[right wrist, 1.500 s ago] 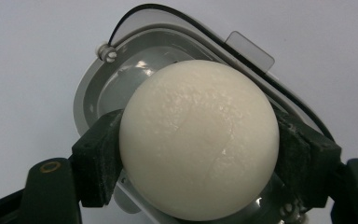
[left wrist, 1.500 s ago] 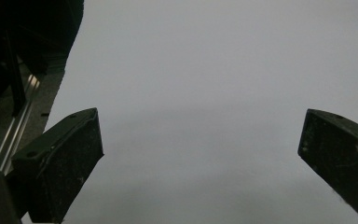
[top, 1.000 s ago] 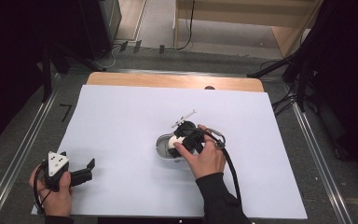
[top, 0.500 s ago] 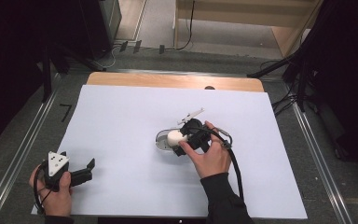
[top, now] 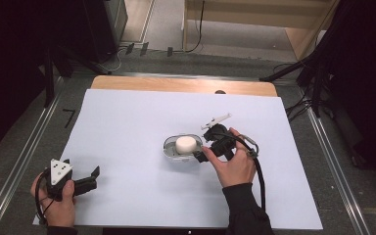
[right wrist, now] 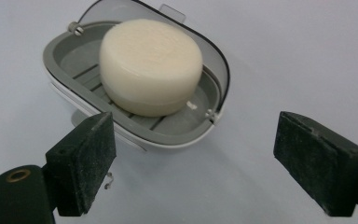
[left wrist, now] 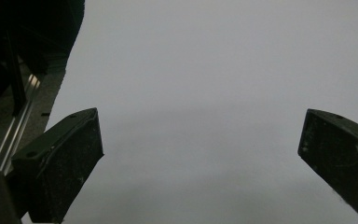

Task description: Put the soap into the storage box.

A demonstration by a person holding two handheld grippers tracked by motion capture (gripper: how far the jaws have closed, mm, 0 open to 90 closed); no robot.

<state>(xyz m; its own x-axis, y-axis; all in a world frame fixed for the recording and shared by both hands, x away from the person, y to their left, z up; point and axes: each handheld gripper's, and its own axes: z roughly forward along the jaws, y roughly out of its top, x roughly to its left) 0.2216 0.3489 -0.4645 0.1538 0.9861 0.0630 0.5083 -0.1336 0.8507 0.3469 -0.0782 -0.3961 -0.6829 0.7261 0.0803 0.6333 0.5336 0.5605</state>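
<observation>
While the soap (right wrist: pixel 151 65) sits in its dish (right wrist: pixel 135 128), the right hand-held gripper (right wrist: pixel 193 163) gapes wide, gripping nothing. The left hand-held gripper (left wrist: pixel 200 158) rests open over the bare counter (left wrist: pixel 214 70).

Soap dish (top: pixel 182 148) with round soap (top: pixel 186 144) sits mid-sheet; only obstacle on the white sheet (top: pixel 127 122). Right gripper (top: pixel 206 149) just beside its right edge. Left, behind and in front of dish: open sheet.

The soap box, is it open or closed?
Open. The soap box has its clear lid tipped back, and the round soap sits uncovered on its grey tray.
</observation>
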